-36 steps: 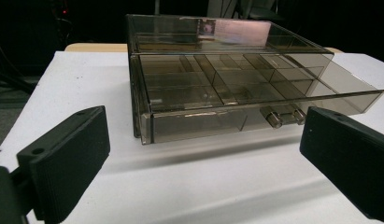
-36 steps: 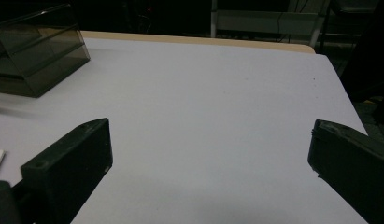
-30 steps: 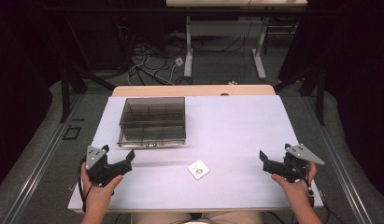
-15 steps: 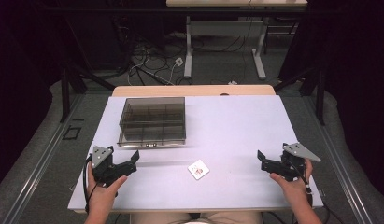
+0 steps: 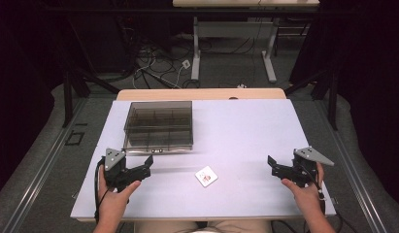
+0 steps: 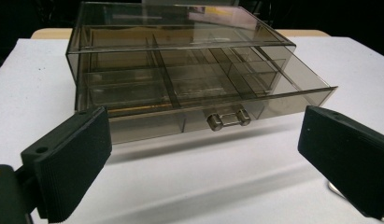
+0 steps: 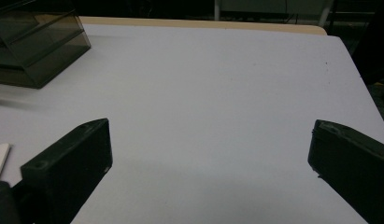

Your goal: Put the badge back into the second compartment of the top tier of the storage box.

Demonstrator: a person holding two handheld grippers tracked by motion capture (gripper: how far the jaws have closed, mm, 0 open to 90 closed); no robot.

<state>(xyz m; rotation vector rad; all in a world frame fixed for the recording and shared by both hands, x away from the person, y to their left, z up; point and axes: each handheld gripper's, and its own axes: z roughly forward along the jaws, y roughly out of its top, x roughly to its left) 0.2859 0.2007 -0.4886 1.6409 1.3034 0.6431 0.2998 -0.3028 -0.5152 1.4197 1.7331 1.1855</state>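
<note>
2 grippers wait at the near edge of the white table (image 5: 245, 131), and nothing is in hand yet, so I judge the work barely begun. The left gripper (image 5: 139, 171) has its jaws spread wide apart and empty; its own camera looks straight at the smoky clear plastic drawer box (image 6: 180, 84), whose lower drawer stands pulled partway out, the small metal handle (image 6: 228, 118) facing the jaws but well apart from them. In the high view that box (image 5: 159, 125) sits on the far left of the table. The right gripper (image 5: 279, 170), at the near right, also holds its jaws wide apart with bare tabletop between them. A small white square card with a red mark (image 5: 206, 176) lies near the middle of the near edge, between the 2 grippers, untouched. Left to do, I judge: reaching the card or the drawer, grasping, and whatever placing follows.
</note>
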